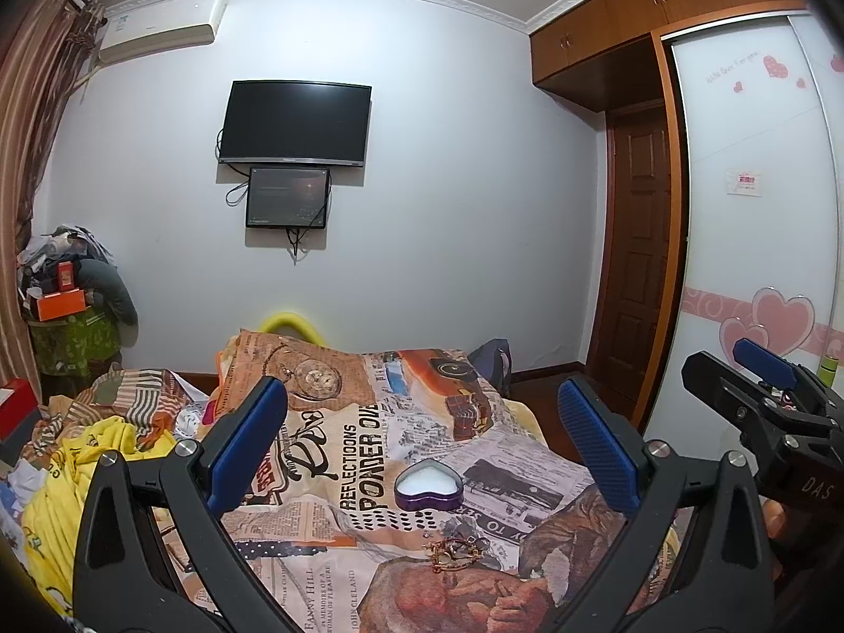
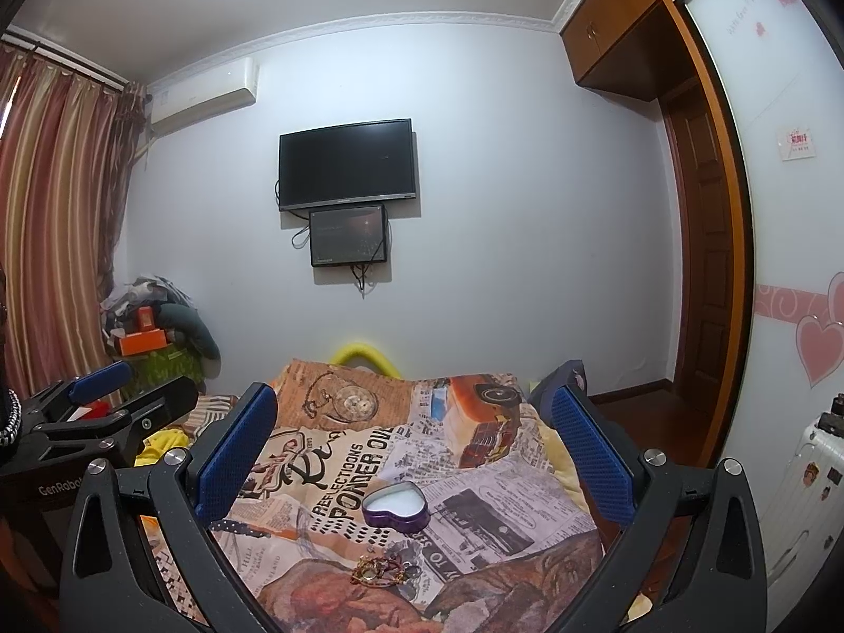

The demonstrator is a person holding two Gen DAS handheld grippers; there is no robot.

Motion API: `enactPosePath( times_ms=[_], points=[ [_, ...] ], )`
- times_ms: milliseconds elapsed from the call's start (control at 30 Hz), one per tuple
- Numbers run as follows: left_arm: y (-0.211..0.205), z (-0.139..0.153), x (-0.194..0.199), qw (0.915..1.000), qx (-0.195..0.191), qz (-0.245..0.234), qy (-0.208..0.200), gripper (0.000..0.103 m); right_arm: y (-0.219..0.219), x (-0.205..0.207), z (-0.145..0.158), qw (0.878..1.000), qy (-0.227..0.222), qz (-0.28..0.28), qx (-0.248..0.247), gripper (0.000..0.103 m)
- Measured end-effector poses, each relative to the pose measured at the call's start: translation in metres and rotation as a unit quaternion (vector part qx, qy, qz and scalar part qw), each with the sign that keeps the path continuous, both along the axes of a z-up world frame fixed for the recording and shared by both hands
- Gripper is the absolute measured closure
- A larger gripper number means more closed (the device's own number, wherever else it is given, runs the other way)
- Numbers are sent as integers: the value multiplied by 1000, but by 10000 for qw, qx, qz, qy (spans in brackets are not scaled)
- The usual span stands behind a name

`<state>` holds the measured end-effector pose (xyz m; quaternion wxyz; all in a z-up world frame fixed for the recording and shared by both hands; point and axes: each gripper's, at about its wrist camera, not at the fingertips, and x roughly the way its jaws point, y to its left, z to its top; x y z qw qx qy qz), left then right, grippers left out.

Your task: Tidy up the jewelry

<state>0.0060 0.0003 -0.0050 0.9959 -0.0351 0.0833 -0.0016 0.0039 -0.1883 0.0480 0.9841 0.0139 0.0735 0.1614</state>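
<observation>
Here, your largest landmark is the bed (image 1: 527, 453), covered by a newspaper-print blanket (image 1: 337, 453) with "PONDER" in bold black letters. Everything else is placed from that bed. On the wall beyond its far end hangs a dark TV (image 1: 295, 124), with a smaller screen (image 1: 287, 198) directly under it. High on that wall, left of the TV, sits an air conditioner (image 1: 163, 26). To the bed's right stand a brown door (image 1: 638, 264) and a white wardrobe (image 1: 754, 221) with pink hearts. To the bed's left is a heap of clothes and boxes (image 1: 68, 285) against striped curtains (image 2: 53, 221), and a yellow cloth (image 1: 89, 453) lies crumpled at the bed's left edge.

Your left gripper (image 1: 422, 443) hangs above the near part of the bed, its blue pads spread wide with nothing between them. Your right gripper (image 2: 416, 453) hangs beside it, likewise spread wide and empty; each shows at the edge of the other's view.

On the blanket, near the bed's middle, lies a purple heart-shaped box (image 1: 428, 485), lid off, its white lining showing. Just nearer to you than the box lies the jewelry (image 1: 456, 554): a small tangle of gold and dark red pieces, apart from the box and touched by neither gripper. How many pieces are in the tangle you cannot tell.
</observation>
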Motion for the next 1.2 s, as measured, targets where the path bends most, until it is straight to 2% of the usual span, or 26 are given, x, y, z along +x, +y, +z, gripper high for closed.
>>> enactPosePath(
  times_ms=[567, 1200],
  points=[
    [-7, 7, -5, 10000, 21, -55, 14, 0, -3, 1, 1, 10000, 28, 35, 47, 0],
    [-4, -1, 5, 9999, 10, -67, 86, 0, -3, 5, -3, 9999, 93, 39, 32, 0]
  ],
)
